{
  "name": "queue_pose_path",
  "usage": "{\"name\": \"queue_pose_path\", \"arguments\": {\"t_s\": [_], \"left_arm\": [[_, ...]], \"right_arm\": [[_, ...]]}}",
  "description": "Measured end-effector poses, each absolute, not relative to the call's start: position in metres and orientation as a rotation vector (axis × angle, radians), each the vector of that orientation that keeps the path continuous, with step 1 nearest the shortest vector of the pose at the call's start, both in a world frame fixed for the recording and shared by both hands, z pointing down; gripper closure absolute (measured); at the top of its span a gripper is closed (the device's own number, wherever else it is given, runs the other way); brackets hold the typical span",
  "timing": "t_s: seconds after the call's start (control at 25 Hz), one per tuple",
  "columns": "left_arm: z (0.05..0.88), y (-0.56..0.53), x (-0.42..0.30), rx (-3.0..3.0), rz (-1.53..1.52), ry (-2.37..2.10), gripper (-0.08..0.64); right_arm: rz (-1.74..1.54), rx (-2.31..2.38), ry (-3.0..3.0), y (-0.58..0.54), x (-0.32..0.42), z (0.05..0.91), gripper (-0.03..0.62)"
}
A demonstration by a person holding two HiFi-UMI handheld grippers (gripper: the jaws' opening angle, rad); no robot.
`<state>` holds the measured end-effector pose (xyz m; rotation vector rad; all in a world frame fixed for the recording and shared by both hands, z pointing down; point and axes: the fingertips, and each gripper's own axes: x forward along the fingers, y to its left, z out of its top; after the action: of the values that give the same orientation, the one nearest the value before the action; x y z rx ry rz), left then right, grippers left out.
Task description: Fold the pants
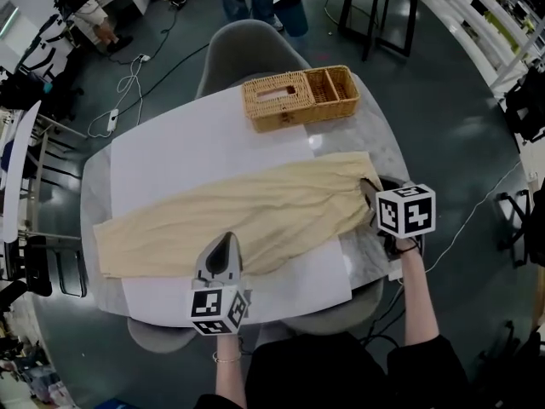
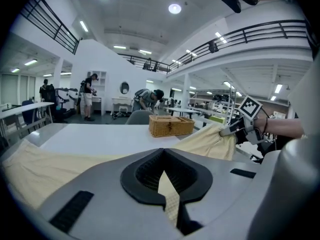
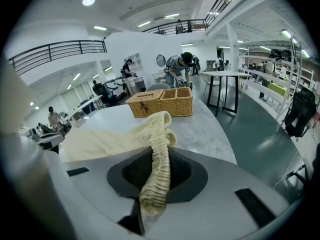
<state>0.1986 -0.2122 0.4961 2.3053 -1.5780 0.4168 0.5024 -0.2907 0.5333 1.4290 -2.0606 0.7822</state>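
Right gripper view: right gripper [image 3: 154, 181] jaws clamp ribbed waistband [image 3: 157, 151] of pants [image 3: 100, 139], unseen from head view; left gripper [image 2: 167, 184] pinches pants edge farthest from basket [image 1: 300, 97].

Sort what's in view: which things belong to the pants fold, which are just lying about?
In the job: cream fabric pants, elastic waistband pinched in the right gripper, a long edge pinched in the left gripper; white sheet under them.
Lying about: rectangular woven wicker basket on the marble table, far side; grey shell chair beyond it.
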Motion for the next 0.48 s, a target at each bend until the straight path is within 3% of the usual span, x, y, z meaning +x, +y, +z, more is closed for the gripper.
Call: {"name": "queue_pose_path", "arguments": {"t_s": [0.48], "left_arm": [[0.477,-0.176,0.127,2.232,0.336,-1.726,0.545]], "right_arm": [[0.857,1.528,-2.126,-0.294,0.482,0.459,0.526]]}}
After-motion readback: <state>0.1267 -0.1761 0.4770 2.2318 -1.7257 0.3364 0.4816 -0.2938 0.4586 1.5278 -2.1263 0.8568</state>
